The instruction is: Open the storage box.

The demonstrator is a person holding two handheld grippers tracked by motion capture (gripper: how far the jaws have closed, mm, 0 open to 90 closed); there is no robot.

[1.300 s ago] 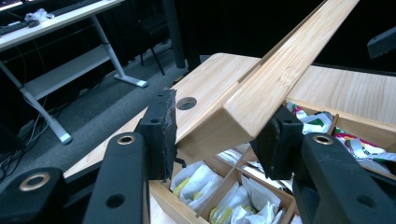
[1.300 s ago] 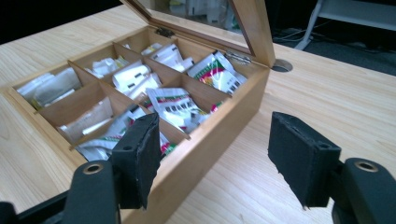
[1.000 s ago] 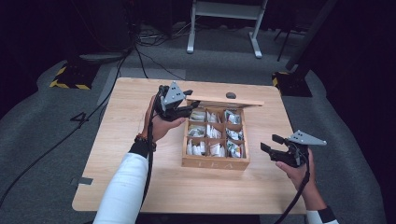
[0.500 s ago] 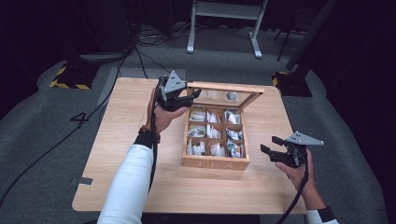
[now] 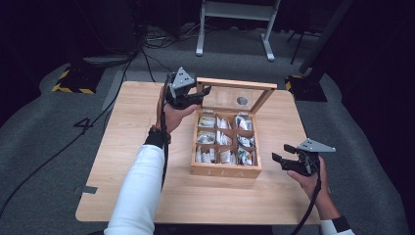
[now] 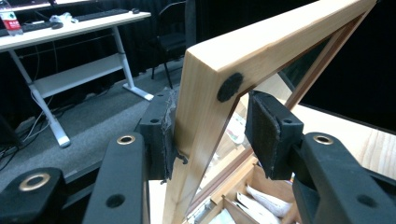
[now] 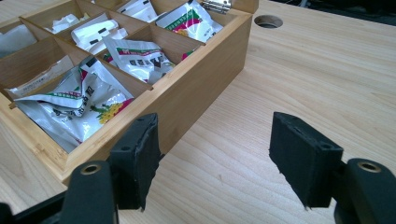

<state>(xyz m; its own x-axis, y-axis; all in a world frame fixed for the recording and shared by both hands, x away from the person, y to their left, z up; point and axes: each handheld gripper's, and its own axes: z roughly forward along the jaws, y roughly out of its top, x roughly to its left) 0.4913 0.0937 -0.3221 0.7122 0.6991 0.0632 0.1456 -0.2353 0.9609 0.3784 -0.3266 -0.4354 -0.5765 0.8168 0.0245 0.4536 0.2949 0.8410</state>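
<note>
A wooden tea box (image 5: 225, 171) sits mid-table, its compartments holding several tea sachets (image 5: 222, 138). Its glass-paned lid (image 5: 235, 83) stands raised at the back. My left gripper (image 5: 199, 93) is shut on the lid's left corner; in the left gripper view the wooden frame (image 6: 261, 51) passes between the jaws of the left gripper (image 6: 210, 135). My right gripper (image 5: 283, 152) is open and holds nothing, low over the table just right of the box. In the right gripper view the right gripper (image 7: 215, 154) faces the box's side wall (image 7: 196, 88), with sachets (image 7: 74, 102) inside.
The wooden table (image 5: 127, 147) has bare room left of and in front of the box. A round cable hole (image 7: 267, 21) lies behind the box. Dark floor with cables and a white desk frame (image 5: 235, 10) lies beyond the far edge.
My left gripper has swung the lid up from nearly flat to a steep raised angle. The right gripper has stayed where it was, open.
</note>
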